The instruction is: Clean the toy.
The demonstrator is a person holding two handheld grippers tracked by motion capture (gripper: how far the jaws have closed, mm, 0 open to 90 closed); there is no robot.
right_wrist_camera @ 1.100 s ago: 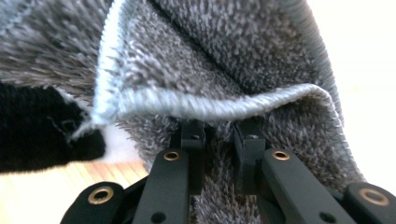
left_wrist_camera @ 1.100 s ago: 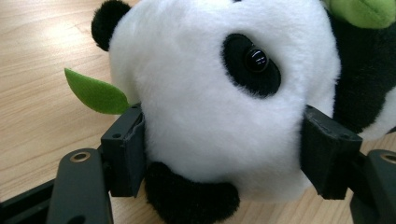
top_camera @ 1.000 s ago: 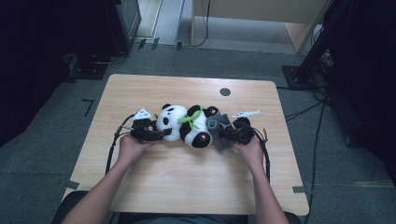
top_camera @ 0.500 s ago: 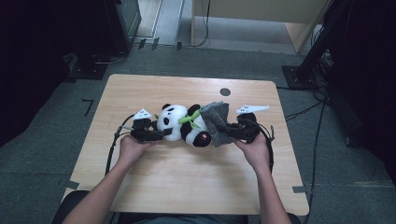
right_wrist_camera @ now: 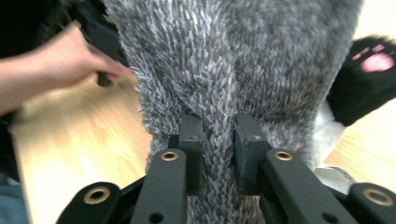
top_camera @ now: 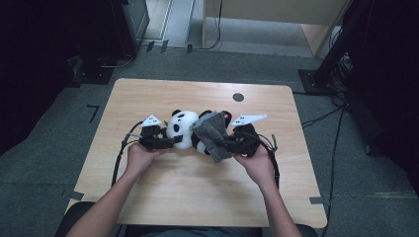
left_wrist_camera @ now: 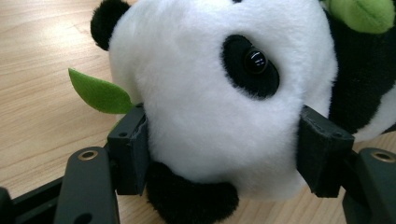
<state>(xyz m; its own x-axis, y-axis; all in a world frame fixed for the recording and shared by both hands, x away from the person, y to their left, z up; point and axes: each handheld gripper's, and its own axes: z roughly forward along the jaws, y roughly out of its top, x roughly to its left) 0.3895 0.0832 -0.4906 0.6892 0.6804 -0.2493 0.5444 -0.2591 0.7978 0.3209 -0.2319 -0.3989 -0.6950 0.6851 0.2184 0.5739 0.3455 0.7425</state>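
So there's a plush panda [top_camera: 182,129] lying on its side around the middle of the light wood-grain table [top_camera: 197,187], a bit closer to the far edge than the near one. Fluffy white head, round black ears, glossy bead eye sitting in a black patch, plus a flat green felt leaf [left_wrist_camera: 99,92] sticking out beside the head. The left gripper [top_camera: 170,143] is squeezing the panda's head between its two blocky black pads, and the fur is bulging around them. The right gripper [top_camera: 228,144] is pinching a fold of shaggy grey cloth [top_camera: 212,133], jaws nearly together with just the fuzzy pile between them; its jaws have just been opening a touch. The cloth is draping over the panda's body, and a black paw with a pink pad [right_wrist_camera: 377,63] is poking out beside it.
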